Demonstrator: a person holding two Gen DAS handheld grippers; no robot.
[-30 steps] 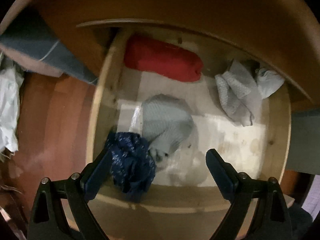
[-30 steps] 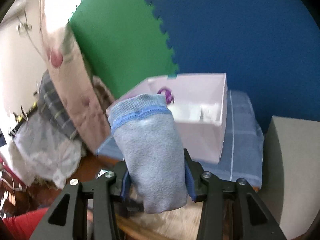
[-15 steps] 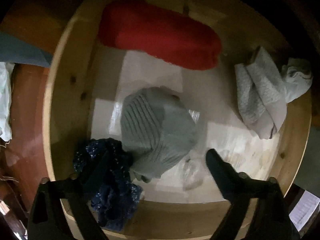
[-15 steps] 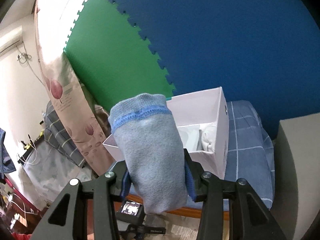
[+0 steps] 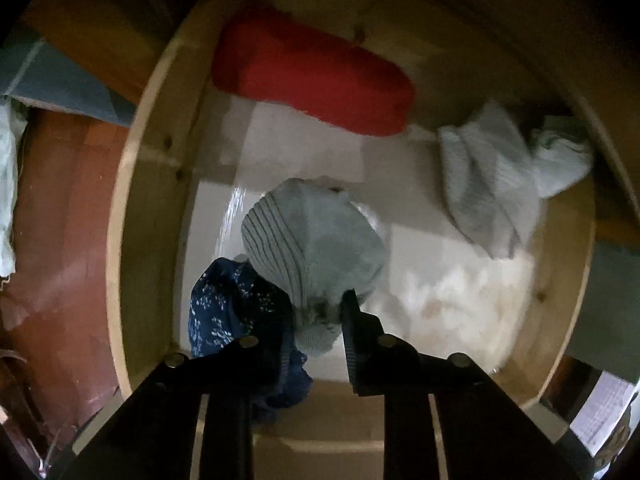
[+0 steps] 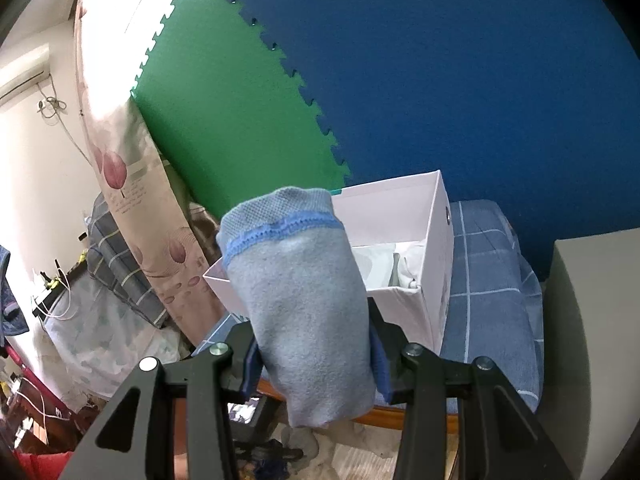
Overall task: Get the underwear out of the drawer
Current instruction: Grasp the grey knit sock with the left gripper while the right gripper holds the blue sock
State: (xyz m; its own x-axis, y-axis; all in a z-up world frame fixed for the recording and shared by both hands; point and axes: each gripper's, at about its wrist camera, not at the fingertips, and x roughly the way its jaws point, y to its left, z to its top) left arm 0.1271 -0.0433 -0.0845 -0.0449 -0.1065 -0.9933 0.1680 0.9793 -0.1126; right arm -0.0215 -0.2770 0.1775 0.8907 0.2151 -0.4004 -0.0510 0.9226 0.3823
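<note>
Closing the left gripper (image 5: 320,320) on the near end of the grey roll (image 5: 316,248) in the drawer (image 5: 120,248), we should bite only that, clear of the navy piece (image 5: 236,312) beside it. Our right gripper (image 6: 312,356) holds a blue roll (image 6: 304,300) clamped above the box (image 6: 432,264).

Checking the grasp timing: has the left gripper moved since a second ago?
Yes. The left gripper dropped toward the drawer, closing on the grey ribbed underwear.

my left gripper (image 5: 316,320) is closing on the grey ribbed bundle (image 5: 312,240) in the drawer (image 5: 120,240); navy piece (image 5: 232,308) beside it; red roll (image 5: 312,76) at the back
</note>
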